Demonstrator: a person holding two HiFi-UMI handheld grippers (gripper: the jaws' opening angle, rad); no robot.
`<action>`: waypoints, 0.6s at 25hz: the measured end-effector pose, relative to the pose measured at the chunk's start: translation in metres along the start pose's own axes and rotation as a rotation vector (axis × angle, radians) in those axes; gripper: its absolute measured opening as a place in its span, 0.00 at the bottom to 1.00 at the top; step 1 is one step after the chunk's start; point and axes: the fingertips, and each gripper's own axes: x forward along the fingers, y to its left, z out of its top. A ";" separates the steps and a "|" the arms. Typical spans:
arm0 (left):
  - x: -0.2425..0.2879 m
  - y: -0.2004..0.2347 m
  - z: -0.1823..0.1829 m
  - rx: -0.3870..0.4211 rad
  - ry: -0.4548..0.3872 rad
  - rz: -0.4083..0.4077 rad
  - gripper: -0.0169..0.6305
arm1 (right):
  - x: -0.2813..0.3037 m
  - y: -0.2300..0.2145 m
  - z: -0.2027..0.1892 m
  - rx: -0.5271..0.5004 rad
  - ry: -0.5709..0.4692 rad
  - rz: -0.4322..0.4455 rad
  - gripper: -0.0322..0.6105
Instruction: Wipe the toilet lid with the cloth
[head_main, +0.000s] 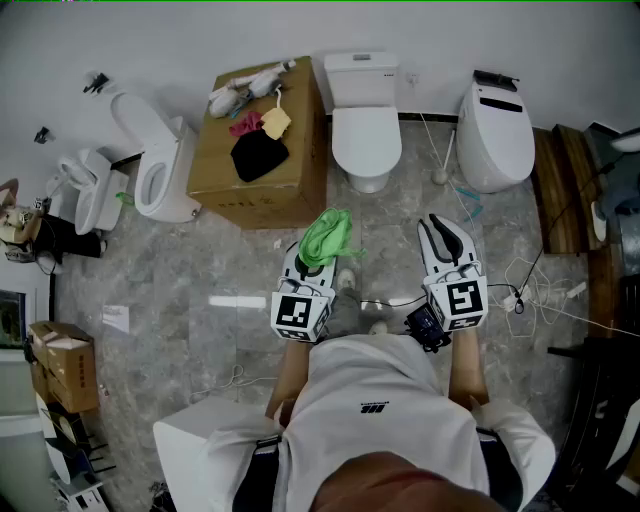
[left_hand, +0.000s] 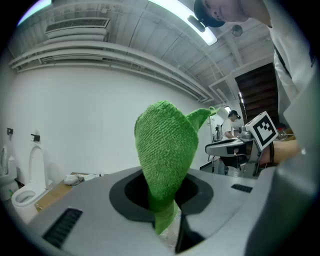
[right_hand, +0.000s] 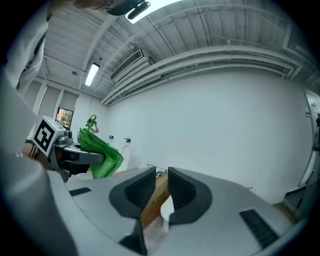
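Note:
A green cloth (head_main: 328, 235) sticks up from my left gripper (head_main: 314, 266), whose jaws are shut on its lower end. In the left gripper view the cloth (left_hand: 165, 150) stands as a folded hump between the jaws. Straight ahead is a white toilet (head_main: 366, 135) with its lid down, some way beyond both grippers. My right gripper (head_main: 446, 238) hangs level with the left one and holds nothing. Its jaws are drawn almost together, leaving only a thin slit (right_hand: 161, 187). The right gripper view also shows the cloth (right_hand: 100, 152) at the left.
A cardboard box (head_main: 262, 170) with rags on top stands left of the toilet. A second white toilet (head_main: 496, 125) is at the right and an open one (head_main: 165, 175) at the left. Cables (head_main: 530, 290) lie on the marble floor at the right.

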 end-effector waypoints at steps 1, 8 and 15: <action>0.007 0.005 0.000 0.003 -0.004 0.000 0.17 | 0.008 -0.001 -0.001 -0.002 -0.002 -0.001 0.18; 0.061 0.053 0.002 0.013 -0.019 -0.014 0.17 | 0.072 -0.008 -0.004 -0.024 0.017 -0.009 0.18; 0.115 0.103 0.007 0.004 -0.024 -0.056 0.17 | 0.139 -0.022 0.006 -0.013 0.032 -0.044 0.18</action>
